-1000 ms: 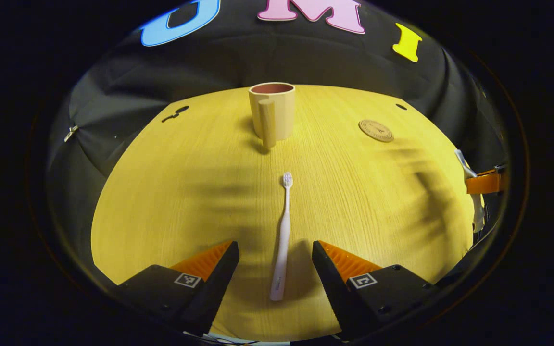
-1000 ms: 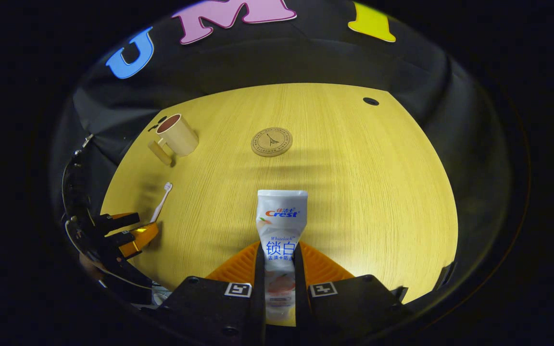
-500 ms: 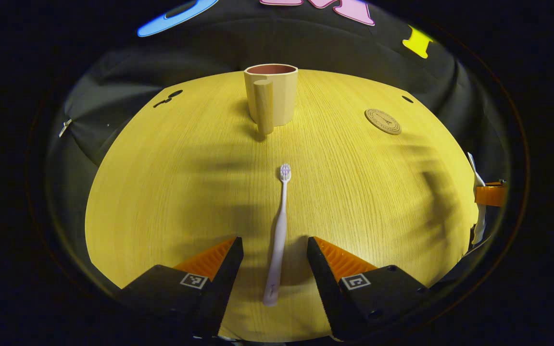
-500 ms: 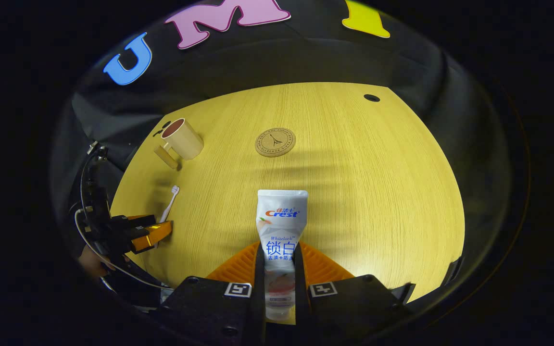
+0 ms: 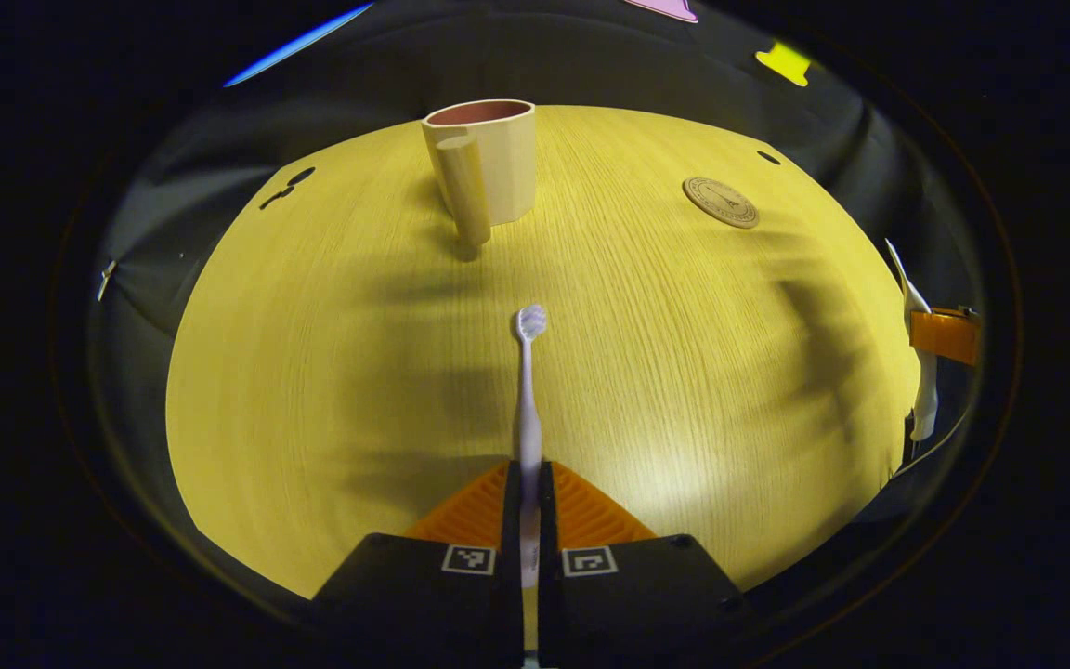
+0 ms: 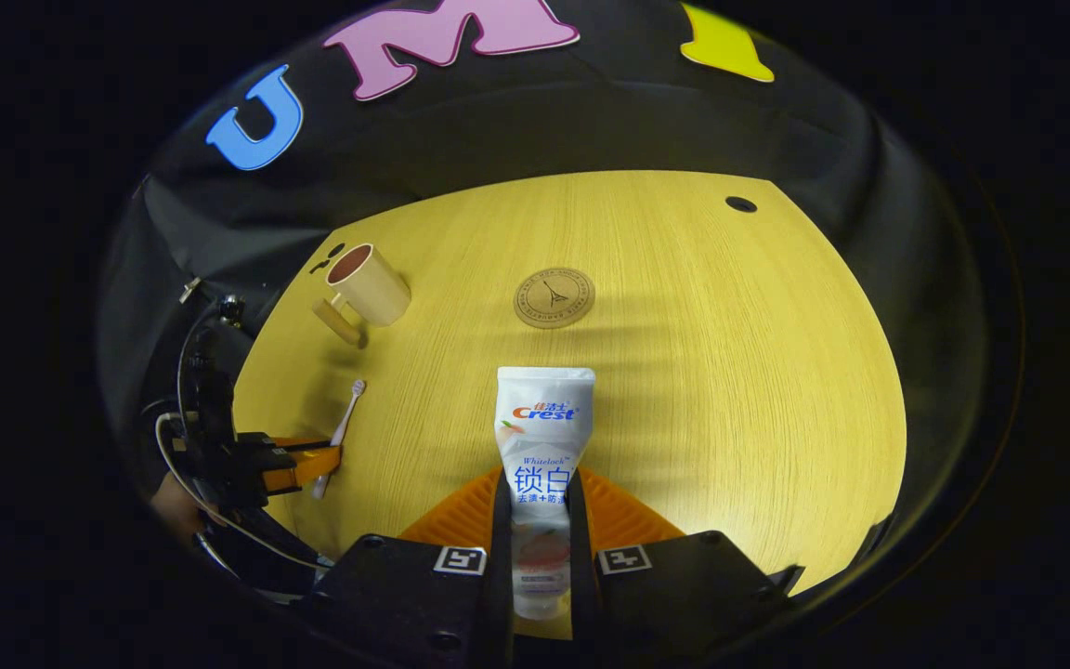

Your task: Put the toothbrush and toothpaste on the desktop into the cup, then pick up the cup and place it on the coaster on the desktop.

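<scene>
Both grippers are clenched, the left gripper (image 5: 526, 520) on the toothbrush (image 5: 527, 390) and the right gripper (image 6: 540, 548) on the toothpaste (image 6: 542, 437), so the 2 could bump at the small cup (image 5: 487, 158) and tip it.

A white toothbrush (image 5: 527, 390) and a white toothpaste tube (image 6: 542, 437) are each gripped. The beige cup (image 5: 482, 163) stands upright far left; the round coaster (image 5: 721, 202) lies flat to its right.

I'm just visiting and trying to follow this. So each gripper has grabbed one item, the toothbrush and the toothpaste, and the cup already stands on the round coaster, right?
Not quite. The cup is not on the coaster: in the right gripper view it stands on the bare desktop, well apart from it. The rest holds: the left gripper is shut on the toothbrush, the right gripper on the toothpaste.
</scene>
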